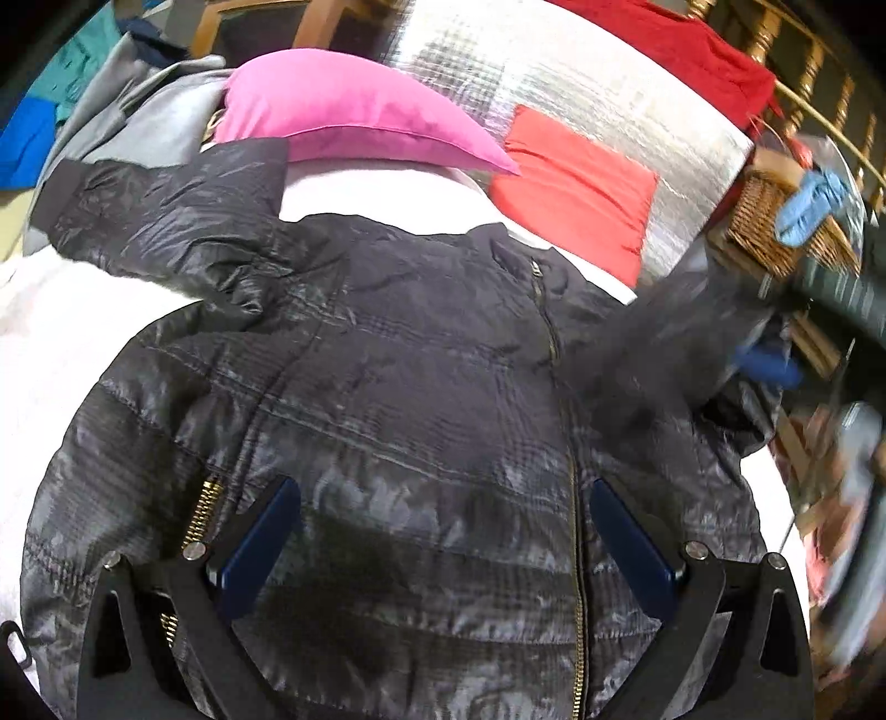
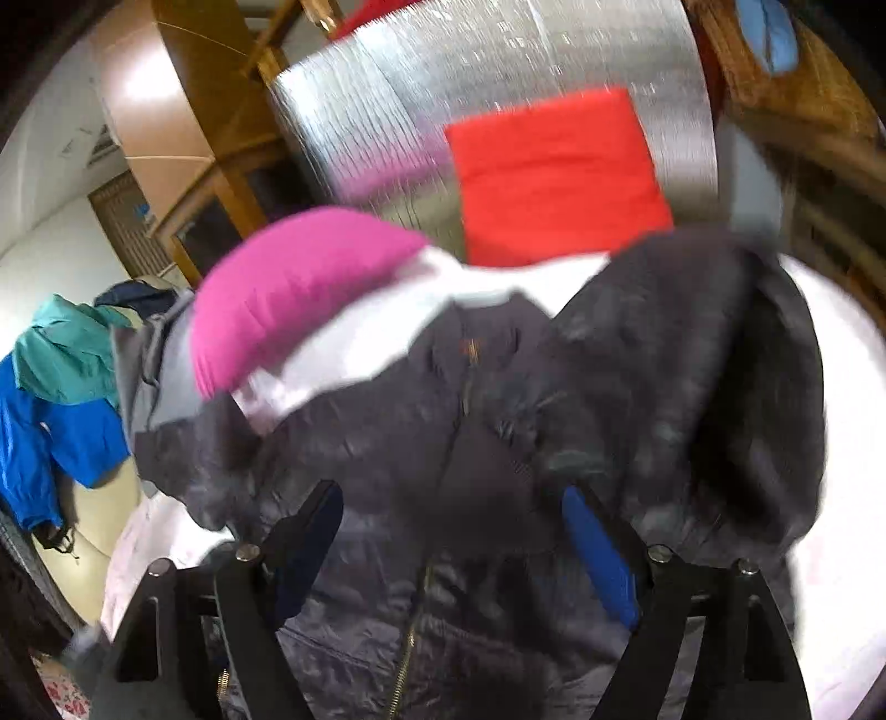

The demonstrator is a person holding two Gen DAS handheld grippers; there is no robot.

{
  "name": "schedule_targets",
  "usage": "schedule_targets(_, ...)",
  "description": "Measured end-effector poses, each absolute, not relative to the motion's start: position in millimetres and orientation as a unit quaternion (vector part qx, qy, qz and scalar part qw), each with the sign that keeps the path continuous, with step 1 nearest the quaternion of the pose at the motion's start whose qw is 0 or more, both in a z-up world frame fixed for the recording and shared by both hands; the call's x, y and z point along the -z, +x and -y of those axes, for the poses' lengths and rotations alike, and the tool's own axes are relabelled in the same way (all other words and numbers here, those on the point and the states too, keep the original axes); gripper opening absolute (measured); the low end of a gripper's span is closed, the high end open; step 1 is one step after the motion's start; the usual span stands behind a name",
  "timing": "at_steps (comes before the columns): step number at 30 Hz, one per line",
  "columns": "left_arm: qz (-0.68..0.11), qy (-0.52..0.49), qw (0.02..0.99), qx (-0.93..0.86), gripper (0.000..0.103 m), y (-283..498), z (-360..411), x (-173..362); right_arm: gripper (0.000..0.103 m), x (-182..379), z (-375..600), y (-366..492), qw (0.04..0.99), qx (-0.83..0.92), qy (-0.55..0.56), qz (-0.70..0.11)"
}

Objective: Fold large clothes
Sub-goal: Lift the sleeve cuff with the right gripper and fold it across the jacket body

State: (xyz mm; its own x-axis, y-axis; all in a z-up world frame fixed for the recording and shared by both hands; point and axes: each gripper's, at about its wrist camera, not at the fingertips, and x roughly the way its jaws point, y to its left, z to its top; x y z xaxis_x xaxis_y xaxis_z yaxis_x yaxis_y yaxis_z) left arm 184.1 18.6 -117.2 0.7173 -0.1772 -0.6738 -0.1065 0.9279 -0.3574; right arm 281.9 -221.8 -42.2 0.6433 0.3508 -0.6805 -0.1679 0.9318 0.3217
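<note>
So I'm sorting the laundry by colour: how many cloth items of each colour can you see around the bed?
Black: 1, the jacket spread on the bed
Pink: 1, the pillow
Red: 2, the folded cloth and the draped cloth
Grey: 1, the garment
Teal: 1, the jacket
Blue: 1, the jacket
Total: 7

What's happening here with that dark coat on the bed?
A person holding a two-finger gripper in each hand is folding a dark quilted jacket spread zipped-up on a white sheet. The left gripper hovers open over the jacket's lower front, holding nothing. The right gripper is also open, with one sleeve lying blurred just ahead of it, apparently in motion. A pink pillow and a red cushion lie beyond the collar.
</note>
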Motion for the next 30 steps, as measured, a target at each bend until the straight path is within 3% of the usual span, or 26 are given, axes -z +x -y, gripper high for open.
schedule_targets(10,-0.385,-0.257,0.884,0.062,0.103,188.8,-26.8,123.6,0.085,81.4,280.6,192.7,0.904,-0.119,0.250,-0.325)
schedule_targets(20,-0.426,-0.449,0.759,0.202,0.103,228.7,-7.5,117.2,0.085,99.9,313.8,147.2,0.898,-0.092,0.332,-0.275)
schedule_targets(30,-0.482,-0.426,0.742,0.186,0.100,320.1,69.6,131.1,0.085,101.4,329.4,141.6,0.892,-0.107,0.354,-0.262)
